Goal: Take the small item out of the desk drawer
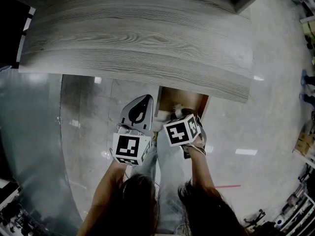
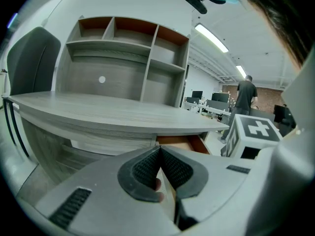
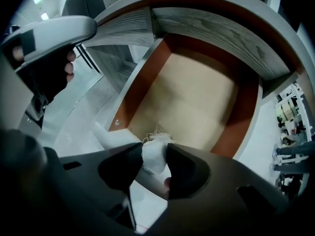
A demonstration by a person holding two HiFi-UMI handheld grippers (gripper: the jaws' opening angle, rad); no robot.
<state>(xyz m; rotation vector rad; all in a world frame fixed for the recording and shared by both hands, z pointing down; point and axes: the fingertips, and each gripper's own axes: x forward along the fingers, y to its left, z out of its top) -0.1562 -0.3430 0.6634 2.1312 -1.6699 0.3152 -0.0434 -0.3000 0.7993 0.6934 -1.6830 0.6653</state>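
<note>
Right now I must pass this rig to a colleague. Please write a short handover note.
Left hand-held gripper: shut, nothing between its pads, held beside the drawer.
Right hand-held gripper: points steeply down at the drawer's front end, shut on the small white frayed cloth wad.
Orange-brown wooden drawer: pulled open under the grey wood-grain desk top.
Done: drawer opened, wad gripped.
Left: lift the wad clear of the drawer. I cannot tell whether it is already off the drawer floor.

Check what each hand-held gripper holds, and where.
Right hand-held gripper pinches the small white frayed cloth wad by its sides; left hand-held gripper shut, empty.
</note>
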